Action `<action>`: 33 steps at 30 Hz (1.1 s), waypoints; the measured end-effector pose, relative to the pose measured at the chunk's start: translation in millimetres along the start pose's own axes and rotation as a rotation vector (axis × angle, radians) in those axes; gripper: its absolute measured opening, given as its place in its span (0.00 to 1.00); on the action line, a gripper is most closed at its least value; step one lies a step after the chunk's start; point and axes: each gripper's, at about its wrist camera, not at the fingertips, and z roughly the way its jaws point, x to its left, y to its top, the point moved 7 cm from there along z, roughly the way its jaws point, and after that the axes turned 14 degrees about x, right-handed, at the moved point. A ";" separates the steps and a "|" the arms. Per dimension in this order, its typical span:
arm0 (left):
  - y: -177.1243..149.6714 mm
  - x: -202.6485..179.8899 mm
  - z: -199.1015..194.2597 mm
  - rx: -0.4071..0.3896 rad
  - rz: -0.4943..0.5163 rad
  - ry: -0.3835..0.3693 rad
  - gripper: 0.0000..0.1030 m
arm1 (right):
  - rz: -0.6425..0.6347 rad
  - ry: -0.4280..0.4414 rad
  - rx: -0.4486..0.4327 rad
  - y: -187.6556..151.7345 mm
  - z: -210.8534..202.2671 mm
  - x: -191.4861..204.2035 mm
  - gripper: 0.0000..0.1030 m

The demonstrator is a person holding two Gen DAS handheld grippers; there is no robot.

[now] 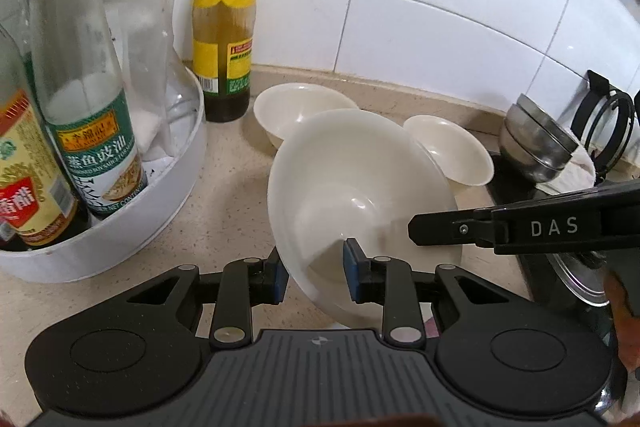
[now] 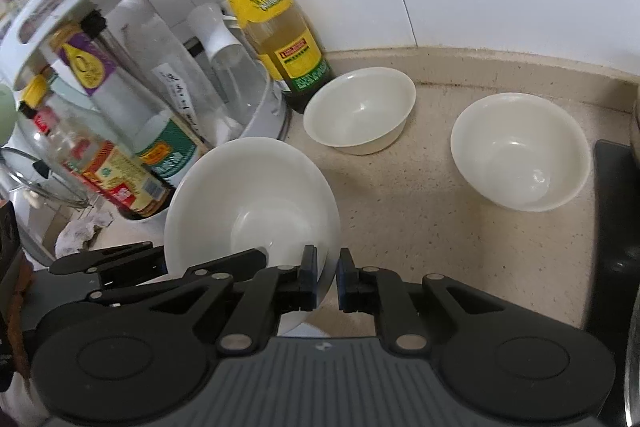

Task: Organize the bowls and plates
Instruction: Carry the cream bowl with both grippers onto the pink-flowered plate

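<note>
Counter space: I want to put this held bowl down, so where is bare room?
Bare counter lies between the two resting bowls and in front of them. It is crowded left, where the bottle rack and green-labelled bottle stand.

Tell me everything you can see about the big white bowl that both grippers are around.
The big white bowl is wide, plain, glossy like ceramic or melamine, and empty. It is tilted, its opening facing the cameras. The left gripper straddles its near rim; the right gripper pinches the rim edge. Two smaller cream bowls sit on the counter behind it.
</note>
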 end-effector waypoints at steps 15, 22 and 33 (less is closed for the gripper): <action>-46.2 -24.2 -38.3 -0.035 -0.034 0.040 0.38 | -0.070 0.070 -0.006 -48.1 -35.0 13.2 0.12; -69.3 -33.4 -50.4 -0.026 0.009 0.000 0.39 | -0.050 0.049 -0.012 -80.3 -47.7 19.8 0.12; -110.5 -39.6 -65.3 0.009 0.091 -0.055 0.40 | 0.024 0.020 -0.005 -132.7 -61.8 37.5 0.12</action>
